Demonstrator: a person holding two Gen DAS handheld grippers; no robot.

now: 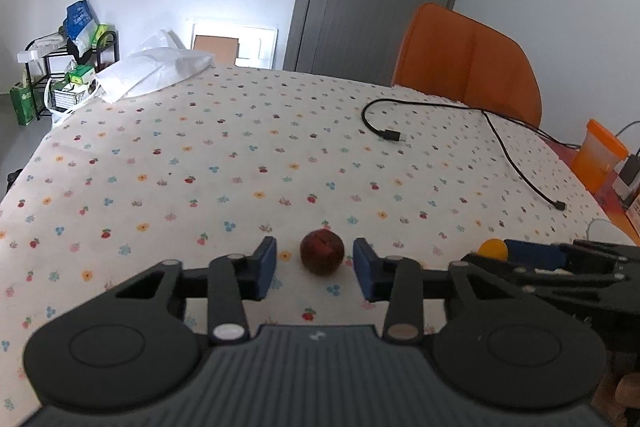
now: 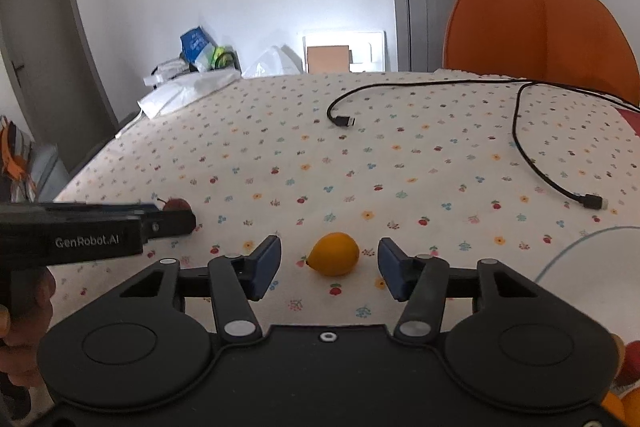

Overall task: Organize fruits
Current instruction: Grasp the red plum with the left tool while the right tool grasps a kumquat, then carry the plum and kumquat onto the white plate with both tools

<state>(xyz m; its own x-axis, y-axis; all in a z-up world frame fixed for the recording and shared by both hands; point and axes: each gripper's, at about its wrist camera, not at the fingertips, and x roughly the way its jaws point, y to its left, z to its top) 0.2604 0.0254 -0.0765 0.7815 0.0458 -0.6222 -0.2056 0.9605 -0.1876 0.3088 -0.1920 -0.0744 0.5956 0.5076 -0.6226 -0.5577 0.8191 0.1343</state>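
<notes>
Jaws of the left gripper [image 1: 315, 263] stand released around a dark red apple [image 1: 322, 251] on the table [image 1: 240, 163]; the right gripper [image 2: 329, 264] likewise brackets a lemon [image 2: 334, 253], not touching. Best to centre each fruit, then squeeze gently so neither rolls away.

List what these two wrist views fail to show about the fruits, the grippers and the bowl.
- Dark red fruit: in the right wrist view the left gripper hides most of it.
- Lemon: in the left wrist view the right gripper covers all but a sliver.
- Clear bowl: cut off by the right edge; contents unreadable.
- Orange and red items at the right wrist view's bottom right corner: cropped, unidentifiable.
</notes>
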